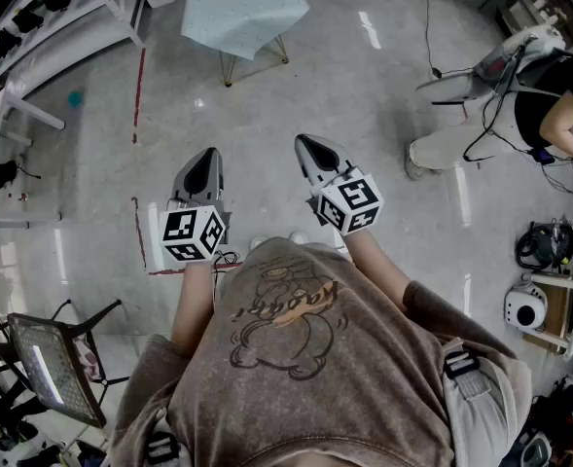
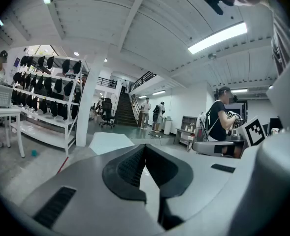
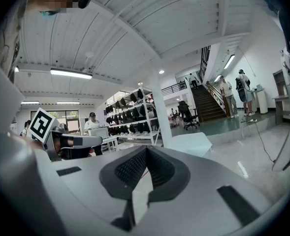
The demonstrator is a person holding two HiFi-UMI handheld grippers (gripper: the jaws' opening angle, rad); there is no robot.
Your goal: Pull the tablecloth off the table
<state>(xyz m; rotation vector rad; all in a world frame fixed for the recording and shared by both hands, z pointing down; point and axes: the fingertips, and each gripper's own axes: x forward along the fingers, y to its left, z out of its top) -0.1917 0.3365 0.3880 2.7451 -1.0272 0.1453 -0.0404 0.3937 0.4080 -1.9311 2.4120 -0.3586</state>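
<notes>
Ahead, tablecloth (image 1: 244, 10); rightward, seated person (image 1: 544, 110).

A pale tablecloth (image 1: 242, 8) covers the small table (image 1: 225, 67) on grey floor (image 1: 364, 125).

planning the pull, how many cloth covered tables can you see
1. The cloth-covered table stands on the floor ahead, at the head view's top edge; more may lie out of view.

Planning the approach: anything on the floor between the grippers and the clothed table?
Nothing: in the head view only bare floor separates the left gripper and right gripper from the tablecloth. A red tape line sits further left.
</notes>
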